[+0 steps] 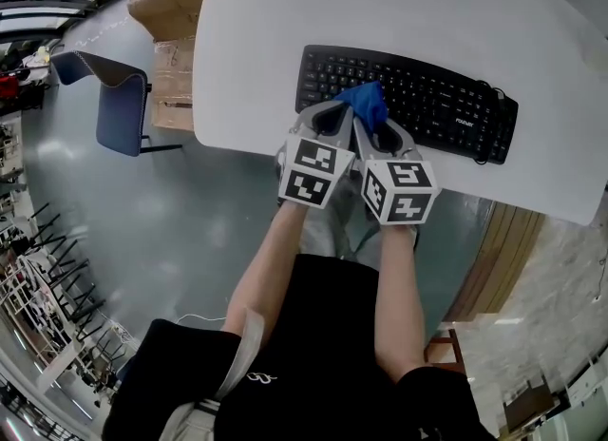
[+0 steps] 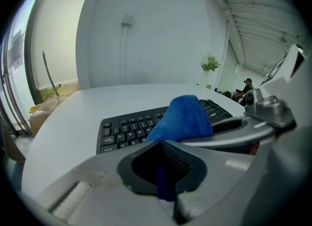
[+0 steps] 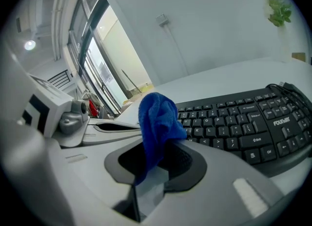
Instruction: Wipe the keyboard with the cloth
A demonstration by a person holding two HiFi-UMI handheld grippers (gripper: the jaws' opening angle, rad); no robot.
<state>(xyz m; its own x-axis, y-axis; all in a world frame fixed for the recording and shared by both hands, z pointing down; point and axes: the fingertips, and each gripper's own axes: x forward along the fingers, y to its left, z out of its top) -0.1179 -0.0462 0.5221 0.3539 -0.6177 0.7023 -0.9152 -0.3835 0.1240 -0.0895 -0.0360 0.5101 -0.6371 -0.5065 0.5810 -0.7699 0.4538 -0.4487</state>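
The cloth (image 1: 367,101) is blue and is caught between both grippers at once. It sits as a bunched lump over the near edge of the keyboard (image 1: 446,106), towards its left half. We cannot tell whether it touches the keys.

In the left gripper view, the jaws of the left gripper (image 2: 166,174) are together on a thin fold of the cloth. The rest of the cloth rises just ahead of the jaws and to their right. In the right gripper view, the jaws of the right gripper (image 3: 146,178) are also clamped on the cloth. There it comes up out of the jaws and stands above them as a rounded bundle. The keyboard lies ahead of these jaws and to their right, low under them.

The two grippers are side by side, very near each other, and their tips come together at the cloth. From each gripper view the other gripper shows just beside the jaws. The two marker cubes (image 1: 313,171) sit behind the jaws, almost touching one another.

Both forearms (image 1: 399,297) are bare and reach forward from the body, nearly parallel, with the hands hidden under the cubes.

The keyboard rests on a white table (image 1: 275,40), near the edge closest to the jaws.
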